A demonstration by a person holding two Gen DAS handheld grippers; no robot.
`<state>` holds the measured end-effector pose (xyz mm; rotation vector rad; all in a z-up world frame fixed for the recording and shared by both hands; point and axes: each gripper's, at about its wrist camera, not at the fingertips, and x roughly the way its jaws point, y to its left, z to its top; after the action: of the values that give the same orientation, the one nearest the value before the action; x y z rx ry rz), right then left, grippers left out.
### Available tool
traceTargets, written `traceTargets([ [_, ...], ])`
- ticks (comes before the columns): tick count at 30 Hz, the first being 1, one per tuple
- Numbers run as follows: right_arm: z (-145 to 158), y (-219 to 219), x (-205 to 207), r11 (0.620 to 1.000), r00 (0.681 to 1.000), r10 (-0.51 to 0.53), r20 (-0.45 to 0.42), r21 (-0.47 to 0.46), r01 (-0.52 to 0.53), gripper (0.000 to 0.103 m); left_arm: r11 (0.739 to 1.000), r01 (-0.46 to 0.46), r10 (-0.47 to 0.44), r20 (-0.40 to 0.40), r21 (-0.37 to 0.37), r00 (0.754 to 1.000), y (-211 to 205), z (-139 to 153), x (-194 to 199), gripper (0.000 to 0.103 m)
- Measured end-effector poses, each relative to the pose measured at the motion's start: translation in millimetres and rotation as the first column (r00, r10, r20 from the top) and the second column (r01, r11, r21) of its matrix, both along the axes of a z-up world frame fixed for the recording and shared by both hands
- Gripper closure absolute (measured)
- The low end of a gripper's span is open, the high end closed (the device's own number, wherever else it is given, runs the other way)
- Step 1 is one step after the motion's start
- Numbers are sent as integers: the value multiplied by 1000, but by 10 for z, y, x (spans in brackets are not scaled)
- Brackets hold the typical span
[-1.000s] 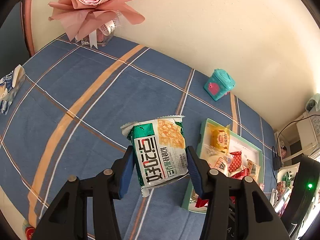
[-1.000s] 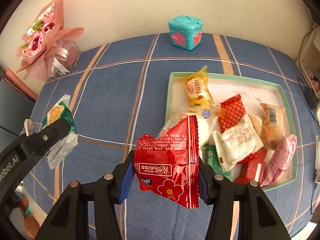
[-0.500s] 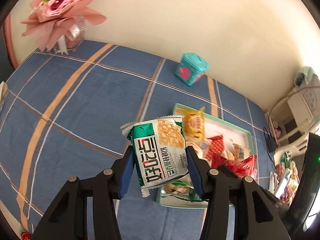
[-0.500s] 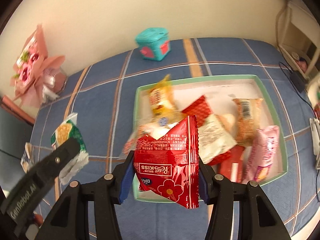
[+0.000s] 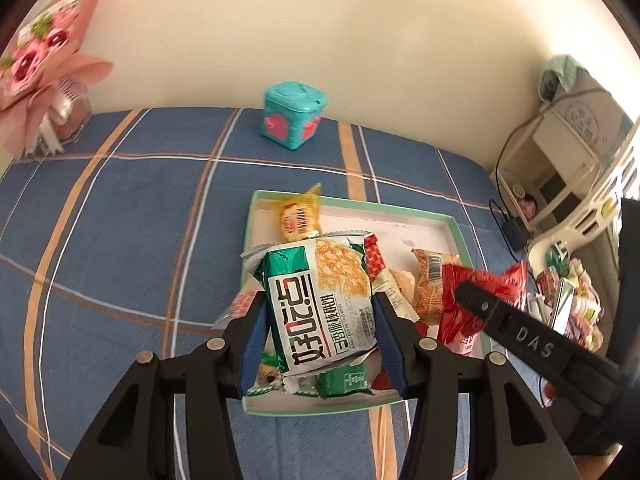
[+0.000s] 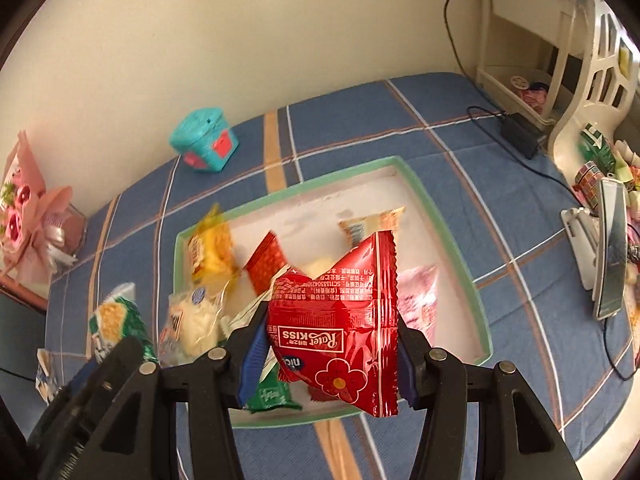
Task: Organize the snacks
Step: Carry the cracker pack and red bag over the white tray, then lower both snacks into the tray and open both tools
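My left gripper [image 5: 318,332] is shut on a green and white cracker packet [image 5: 320,300], held over the near left part of a green-rimmed white tray [image 5: 448,224]. Several snack packets lie in the tray, among them a yellow one [image 5: 298,218]. My right gripper [image 6: 328,348] is shut on a red Roter Kiss packet [image 6: 340,320], above the tray [image 6: 440,216] near its front middle. In the left wrist view the red packet [image 5: 480,280] and the right gripper's arm show at the right. In the right wrist view the green packet [image 6: 116,320] shows at the lower left.
A teal box with pink hearts [image 5: 292,120] stands near the wall behind the tray. A pink flower bouquet [image 5: 36,64] stands at the far left. A black adapter with cable [image 6: 520,132] lies on the blue plaid cloth at the right, by a white rack [image 6: 592,80].
Both grippers have swung to the right with their packets, from beside the tray's left side to above it. Each has rolled. The grips have not changed.
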<state>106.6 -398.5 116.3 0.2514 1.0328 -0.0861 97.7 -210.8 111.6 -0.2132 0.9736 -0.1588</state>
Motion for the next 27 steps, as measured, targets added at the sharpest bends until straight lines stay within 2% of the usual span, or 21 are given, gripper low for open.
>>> traceTargets([
  [6,23,-28,116,999,999,28,35,17,-28,46,998,43,-44,27,43,999,-183,-40,114,51],
  [13,41,37,211,997,996,62,60,-45,-59,46,994,82,-85,39,76,996,-319,-79,214,50],
  [27,-75,-14,287,997,999,49,21,-54,-48,46,983,133,-137,22,129,990,-507,-199,240,50],
])
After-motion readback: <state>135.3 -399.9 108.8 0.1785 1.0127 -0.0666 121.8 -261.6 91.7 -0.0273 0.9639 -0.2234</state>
